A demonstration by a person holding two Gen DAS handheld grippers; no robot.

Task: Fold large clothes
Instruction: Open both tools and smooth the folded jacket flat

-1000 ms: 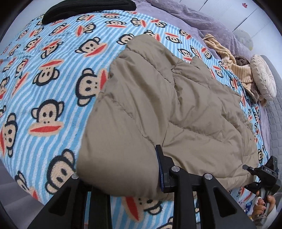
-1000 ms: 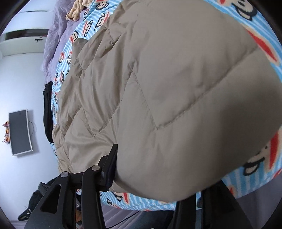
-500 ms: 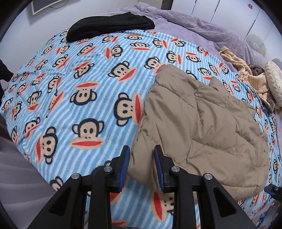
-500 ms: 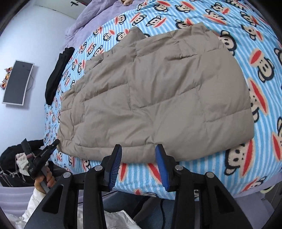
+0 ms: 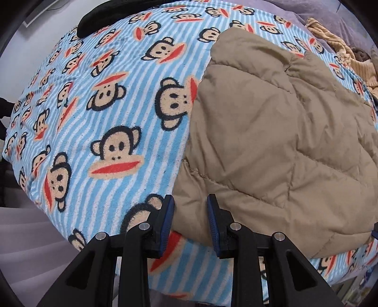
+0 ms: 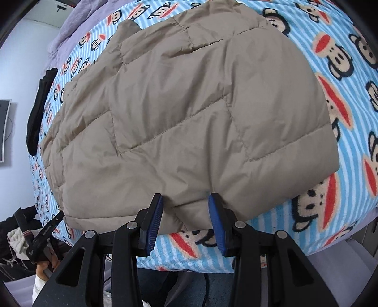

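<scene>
A tan quilted puffer jacket [image 5: 271, 132] lies folded and flat on the blue striped monkey-print blanket [image 5: 94, 132]. My left gripper [image 5: 190, 222] is open at the jacket's near left corner, and that corner shows between its blue pads [image 5: 166, 219]. In the right wrist view the same jacket [image 6: 189, 113] fills the middle. My right gripper [image 6: 186, 219] is open at the near hem, which puckers slightly between the fingers. The left gripper [image 6: 47, 231], held in a hand, shows at the jacket's far corner.
A black garment [image 5: 106, 14] lies at the blanket's far end, also seen as a dark garment [image 6: 37, 113] in the right wrist view. A yellow knit garment [image 5: 342, 47] and a purple duvet [image 6: 78, 23] lie beyond. The bed edge drops off just under both grippers.
A second ago the jacket was draped over both grippers. They then let go and pulled back from it. Now both have come in close to its near edge again, still open.
</scene>
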